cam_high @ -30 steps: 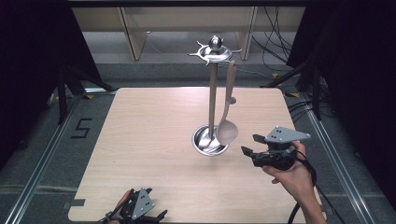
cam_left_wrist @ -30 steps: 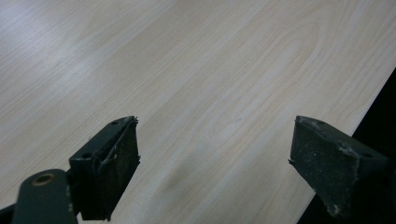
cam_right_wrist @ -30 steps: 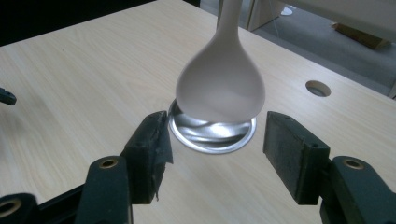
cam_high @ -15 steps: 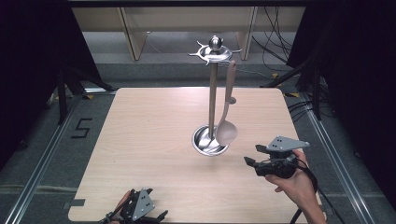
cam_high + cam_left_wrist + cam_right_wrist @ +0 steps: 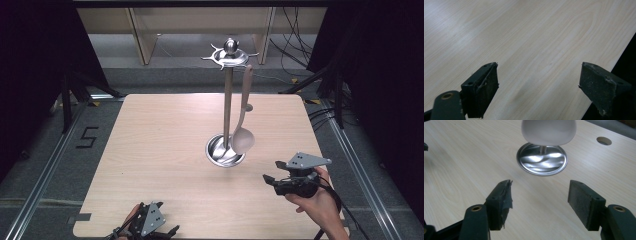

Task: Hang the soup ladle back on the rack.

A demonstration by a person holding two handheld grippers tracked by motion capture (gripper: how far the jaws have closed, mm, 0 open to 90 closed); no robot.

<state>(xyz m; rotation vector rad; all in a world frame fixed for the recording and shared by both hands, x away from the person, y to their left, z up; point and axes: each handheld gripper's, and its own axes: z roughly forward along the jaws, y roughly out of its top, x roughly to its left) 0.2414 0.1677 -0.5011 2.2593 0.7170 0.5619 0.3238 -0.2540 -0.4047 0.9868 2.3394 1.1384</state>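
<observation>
While the ladle (image 5: 242, 131) hung from a hook of the steel utensil stand (image 5: 227, 102), the following was recorded.

Item 1, right gripper (image 5: 270, 181): held by a hand (image 5: 320, 207) at about 4 o'clock from the stand's base (image 5: 225, 150). Compared with one second earlier, it was found drawn back towards the near edge of the table (image 5: 150, 150) and clear of the ladle. Its jaws were seen spread wide apart in the right gripper view, with nothing between them; bare wood lay beneath.

Item 2, ladle: pale bowl (image 5: 548, 131) hanging low, just above the round base dish (image 5: 542, 162), handle running up to the hook ring at the top. It was touched by neither gripper. The bowl was noted at 12 o'clock in the right gripper view, ahead of the parted jaws.

Item 3, left gripper (image 5: 150, 226): resting at the near edge, about 7 o'clock from the base, well apart from the stand. Its position was unchanged over the second. Its jaws were likewise seen wide apart and empty in the left gripper view, above plain tabletop (image 5: 524, 37).

Assessment: the withdrawal of an empty, parted right gripper was judged to indicate that the ladle had been released onto its hook and the hanging was complete, or nearly so. Only retreat of the hand was thought to remain.
</observation>
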